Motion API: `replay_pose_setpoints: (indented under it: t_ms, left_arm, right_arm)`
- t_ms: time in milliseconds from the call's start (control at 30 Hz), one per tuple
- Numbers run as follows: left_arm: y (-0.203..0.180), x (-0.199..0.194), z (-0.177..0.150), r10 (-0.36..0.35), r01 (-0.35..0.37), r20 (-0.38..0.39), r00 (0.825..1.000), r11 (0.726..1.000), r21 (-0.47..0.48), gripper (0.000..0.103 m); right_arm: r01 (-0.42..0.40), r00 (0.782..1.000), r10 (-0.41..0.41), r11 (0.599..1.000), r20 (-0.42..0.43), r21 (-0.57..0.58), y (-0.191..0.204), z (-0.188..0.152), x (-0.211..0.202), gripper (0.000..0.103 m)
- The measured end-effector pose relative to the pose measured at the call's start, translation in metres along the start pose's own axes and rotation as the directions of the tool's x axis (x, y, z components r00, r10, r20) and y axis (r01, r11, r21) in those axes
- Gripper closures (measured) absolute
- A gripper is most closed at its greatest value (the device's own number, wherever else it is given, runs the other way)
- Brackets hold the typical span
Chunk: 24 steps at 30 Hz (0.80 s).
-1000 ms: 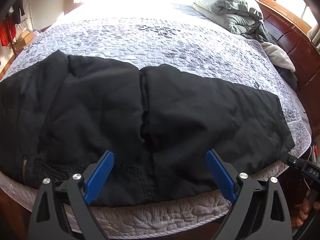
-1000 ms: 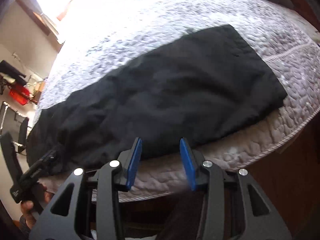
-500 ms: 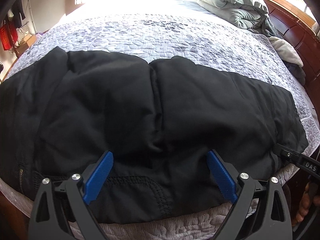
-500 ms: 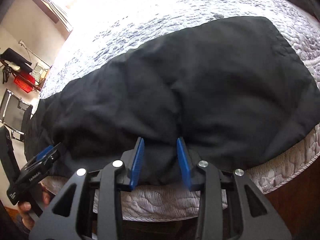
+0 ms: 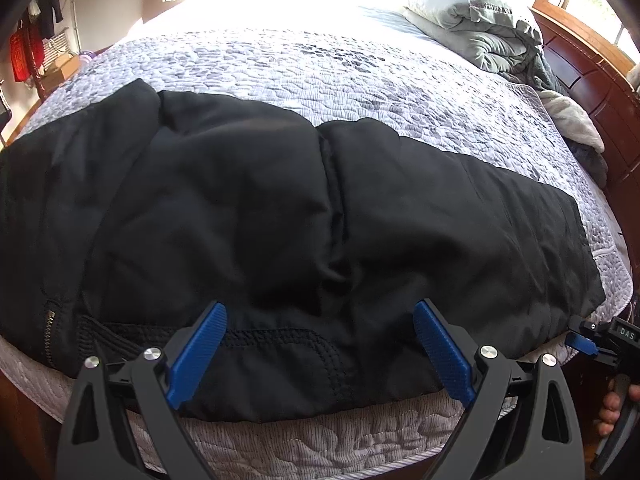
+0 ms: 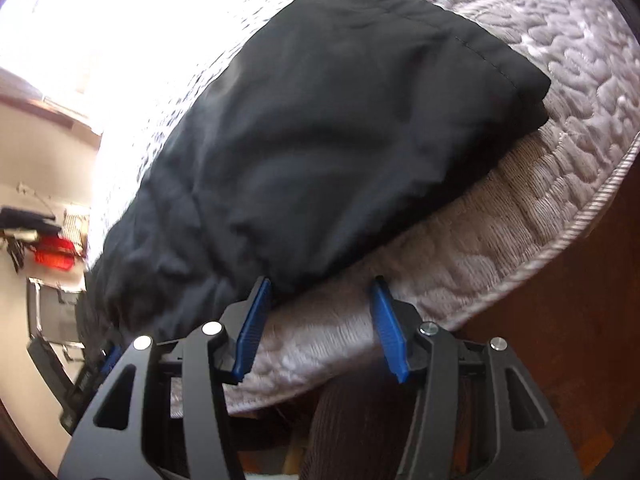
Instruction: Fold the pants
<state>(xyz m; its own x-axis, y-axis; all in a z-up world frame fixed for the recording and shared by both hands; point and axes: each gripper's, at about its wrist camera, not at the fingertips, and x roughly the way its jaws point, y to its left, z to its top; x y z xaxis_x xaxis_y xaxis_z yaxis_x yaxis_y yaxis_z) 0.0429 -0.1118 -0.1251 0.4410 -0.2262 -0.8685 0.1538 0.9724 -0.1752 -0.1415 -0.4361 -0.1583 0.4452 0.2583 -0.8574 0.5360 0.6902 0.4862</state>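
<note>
Pants [image 5: 280, 216] lie flat across near edge of bed [image 5: 320, 72], already doubled leg on leg, waist end toward left, hems toward right.

Step in hand, as judged: grab near edge for next fold. Pinch both layers together, lift evenly, keep hems aligned.

Left gripper [image 5: 320, 354]: jaws spread wide over pants' near edge, holding nothing.

Right gripper [image 6: 320, 328]: jaws apart, left pad touching pants' edge, nothing pinched.
</note>
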Motion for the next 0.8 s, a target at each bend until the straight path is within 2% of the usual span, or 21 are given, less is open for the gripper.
replay_pose_setpoints:
  t_ms: [67,133,200,300,367,433,533,633,667,700,800]
  left_arm:
    - [0.000,0.003,0.001,0.003,-0.003,0.002,1.000,1.000,0.004,0.008]
    - [-0.001,0.006,0.001,0.014,-0.014,0.002,1.000,1.000,0.012,0.006]
    - [-0.002,0.009,0.002,0.022,-0.022,0.009,1.000,1.000,0.009,0.004]
    - [-0.006,0.017,0.006,0.041,-0.041,0.018,0.999,0.999,0.003,0.004]
    - [-0.010,0.022,0.009,0.056,-0.056,0.023,0.998,0.998,0.005,0.004]
    - [-0.014,0.026,0.012,0.059,-0.059,0.026,0.998,0.998,0.006,0.004]
    - [-0.020,0.033,0.016,0.074,-0.074,0.024,0.997,0.997,0.005,0.004]
    - [-0.020,0.032,0.017,0.075,-0.075,0.027,0.997,0.997,0.007,0.004]
    - [-0.018,0.030,0.016,0.061,-0.061,0.025,0.998,0.998,0.005,0.004]
    - [-0.016,0.027,0.016,0.046,-0.046,0.020,0.999,0.999,-0.001,0.004]
    - [-0.003,0.009,0.015,0.019,-0.019,0.013,1.000,0.998,-0.060,0.004]
  right_arm:
    - [-0.015,0.999,0.014,1.000,0.034,0.018,-0.003,0.009,-0.002,0.050]
    - [0.004,0.998,-0.004,1.000,0.064,0.010,-0.001,0.019,-0.003,0.063]
    - [-0.010,0.997,0.010,1.000,0.078,0.005,0.000,0.030,-0.004,0.088]
    - [-0.007,0.991,0.017,0.997,0.131,-0.079,0.015,0.043,-0.016,0.095]
    - [-0.001,0.985,0.019,0.994,0.170,-0.108,0.018,0.054,-0.025,0.096]
    - [-0.018,0.985,0.030,0.997,0.171,-0.074,0.006,0.055,-0.029,0.096]
    - [0.052,0.992,-0.046,0.997,0.116,-0.053,-0.008,0.055,-0.011,0.095]
    - [0.104,0.988,-0.094,0.992,0.121,-0.078,-0.010,0.048,-0.012,0.086]
    - [0.133,0.985,-0.122,0.987,0.121,-0.088,-0.006,0.046,-0.013,0.073]
    - [0.161,0.981,-0.147,0.982,0.128,-0.103,0.000,0.044,-0.016,0.066]
    - [0.205,0.973,-0.182,0.964,0.145,-0.167,0.022,0.033,-0.028,0.062]
